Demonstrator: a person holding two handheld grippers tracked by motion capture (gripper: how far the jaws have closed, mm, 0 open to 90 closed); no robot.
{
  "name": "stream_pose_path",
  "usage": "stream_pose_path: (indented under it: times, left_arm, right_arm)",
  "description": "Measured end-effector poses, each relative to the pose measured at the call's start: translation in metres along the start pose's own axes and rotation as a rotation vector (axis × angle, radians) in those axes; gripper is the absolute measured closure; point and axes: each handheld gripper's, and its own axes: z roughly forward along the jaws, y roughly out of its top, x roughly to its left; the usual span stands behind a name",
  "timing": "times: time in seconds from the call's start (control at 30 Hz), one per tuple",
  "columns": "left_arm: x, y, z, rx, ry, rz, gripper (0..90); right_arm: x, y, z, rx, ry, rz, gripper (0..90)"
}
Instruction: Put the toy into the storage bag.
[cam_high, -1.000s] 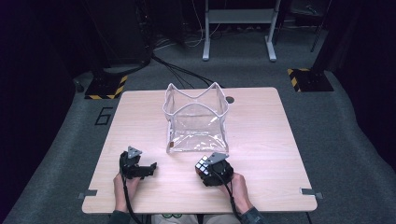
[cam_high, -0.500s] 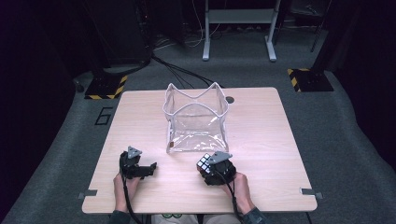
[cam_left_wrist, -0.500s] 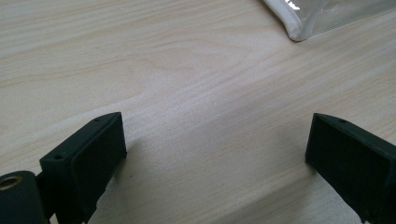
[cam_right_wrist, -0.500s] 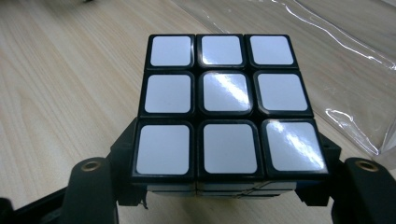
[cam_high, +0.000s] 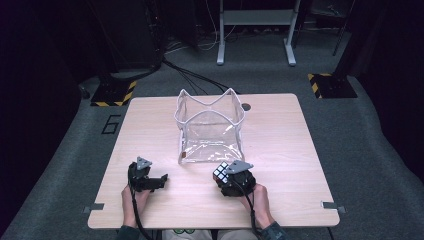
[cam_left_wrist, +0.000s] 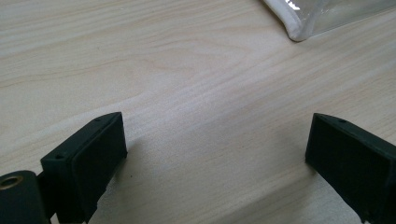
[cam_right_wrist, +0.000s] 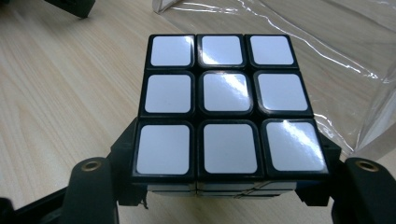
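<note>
So the right gripper (cam_high: 226, 176) has its jaws clamped on the sides of the puzzle cube (cam_right_wrist: 224, 105), near the table's (cam_high: 280, 150) front edge, just in front of the clear plastic bag (cam_high: 210, 127). White face points up (it's a cube, so no long axis really). Left gripper (cam_high: 159, 180) sits low over bare wood, jaws wide apart, nothing between them.

Each claw, the left claw (cam_high: 159, 181) and the right claw (cam_high: 223, 176), is matt black with flat rectangular jaws, brass screw inserts, a grey three-cornered top plate and a trailing black cable; dark sleeve cuffs.
</note>
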Motion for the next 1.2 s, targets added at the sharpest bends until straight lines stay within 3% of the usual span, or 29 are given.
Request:
stream_pose_path:
  times: [1.2]
  left_arm:
    - [0.000, 0.000, 0.000, -0.001, 0.001, 0.001, 5.1]
  right_arm:
    - [-0.006, 0.015, -0.015, -0.032, -0.019, -0.009, 33.3]
